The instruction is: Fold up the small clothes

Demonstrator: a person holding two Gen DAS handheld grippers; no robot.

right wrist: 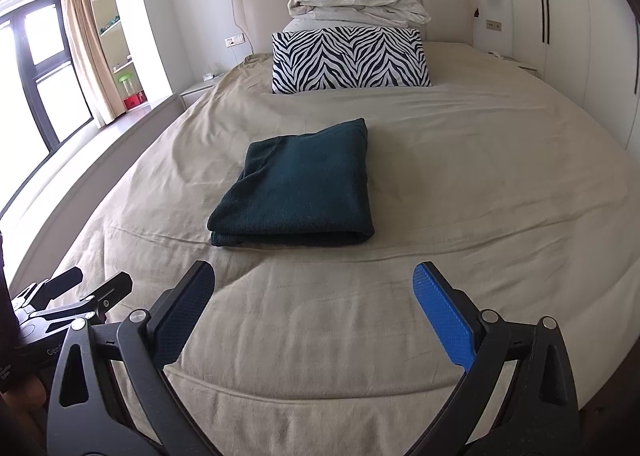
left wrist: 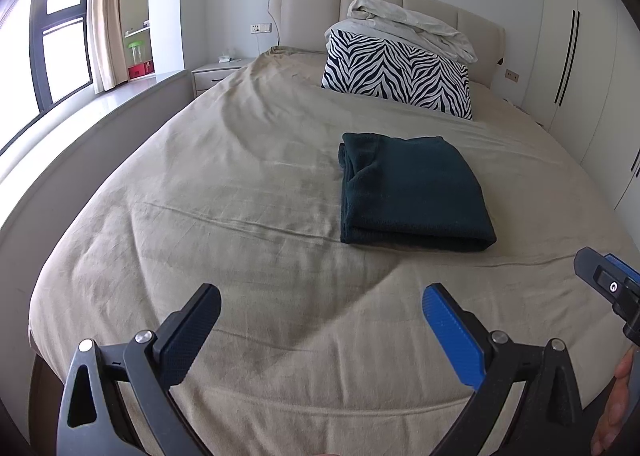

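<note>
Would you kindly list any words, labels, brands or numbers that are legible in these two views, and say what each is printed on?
"Gen": the start of a white word on the left gripper's body, cut off by the right gripper in front.
More white lettering lower on that same body: too small and tilted to read.
A round white symbol on a device at the edge of the left wrist view: not text.

Fleecy matt dark-green cloth [right wrist: 298, 183] on wrinkled beige bedsheet [right wrist: 480, 183].
</note>
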